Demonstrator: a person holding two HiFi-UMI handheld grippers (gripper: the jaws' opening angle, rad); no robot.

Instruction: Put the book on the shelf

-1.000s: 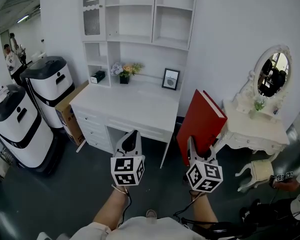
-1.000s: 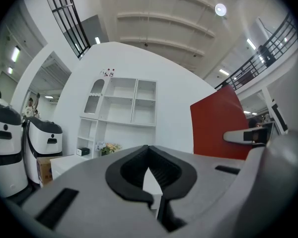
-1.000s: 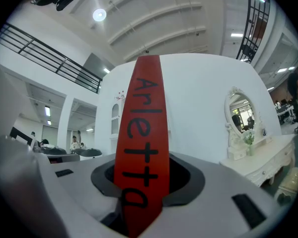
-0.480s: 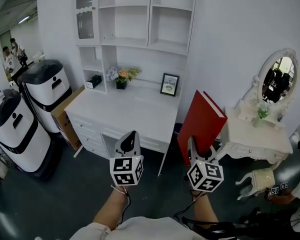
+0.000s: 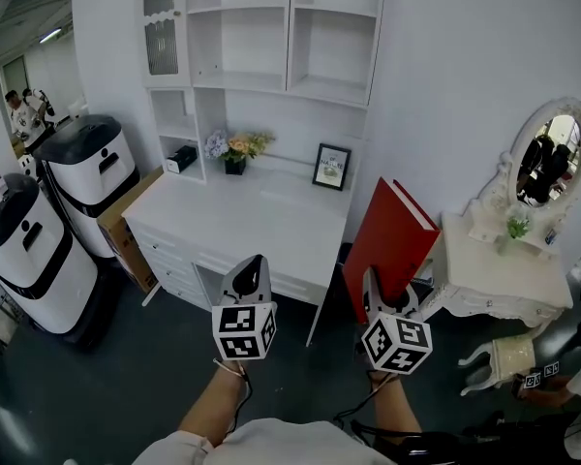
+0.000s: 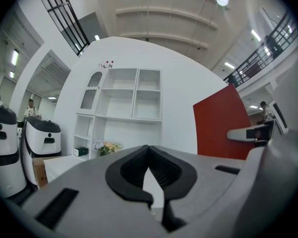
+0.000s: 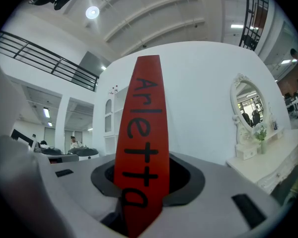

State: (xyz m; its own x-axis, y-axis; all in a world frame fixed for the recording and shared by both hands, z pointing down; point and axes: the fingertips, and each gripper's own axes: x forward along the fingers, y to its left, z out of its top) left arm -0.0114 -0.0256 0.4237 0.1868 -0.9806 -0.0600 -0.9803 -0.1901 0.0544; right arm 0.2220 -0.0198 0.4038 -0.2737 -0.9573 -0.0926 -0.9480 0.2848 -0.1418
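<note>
A big red book stands upright in my right gripper, which is shut on its lower end. In the right gripper view its spine with black lettering fills the space between the jaws. My left gripper is shut with nothing in it, its pads meeting at the tips. The white shelf unit rises over the white desk ahead, its upper compartments bare. In the left gripper view the shelf unit stands ahead and the book is at the right.
On the desk's back stand a framed picture, a flower pot and a small dark box. Two white-and-black machines and a cardboard box stand at left. A white dressing table with an oval mirror stands at right.
The head view has shifted a little, so the desk and shelf sit slightly left and the mirror farther right. Both grippers and the book keep their places in the view.
</note>
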